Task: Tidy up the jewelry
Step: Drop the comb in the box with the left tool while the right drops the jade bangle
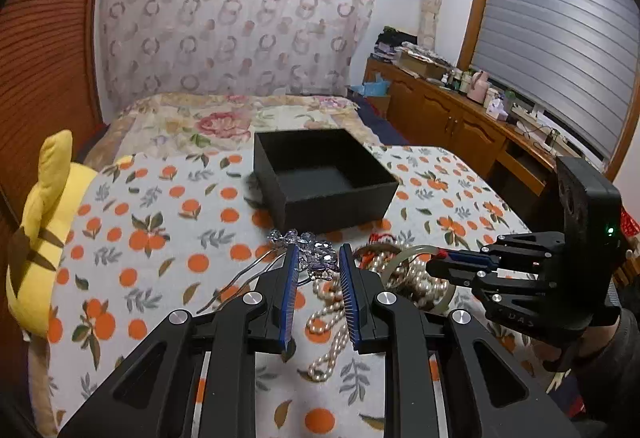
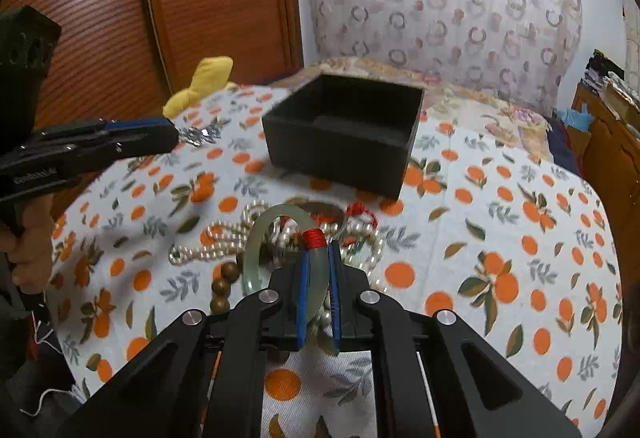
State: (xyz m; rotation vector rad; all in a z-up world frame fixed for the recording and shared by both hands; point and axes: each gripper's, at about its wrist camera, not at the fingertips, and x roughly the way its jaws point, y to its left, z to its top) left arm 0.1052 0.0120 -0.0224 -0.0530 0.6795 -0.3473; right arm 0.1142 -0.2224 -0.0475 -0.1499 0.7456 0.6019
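Observation:
An open black box (image 1: 324, 177) stands on the orange-print cloth, also in the right wrist view (image 2: 344, 129). In front of it lies a jewelry pile: pearl strands (image 1: 332, 318) (image 2: 216, 246), a crystal hairpin (image 1: 308, 250) (image 2: 198, 135), wooden beads (image 2: 224, 286). My left gripper (image 1: 318, 258) is open, its fingers either side of the crystal hairpin's end. My right gripper (image 2: 318, 258) is shut on a pale green jade bangle (image 2: 260, 234) with red thread wrap, just above the pile; it shows at the right of the left wrist view (image 1: 436, 264).
A yellow plush toy (image 1: 40, 230) lies at the cloth's left edge. A floral bedspread (image 1: 224, 121) stretches behind the box. A wooden cabinet (image 1: 452, 117) with clutter stands to the right. A wooden door (image 2: 120, 9) is at the left.

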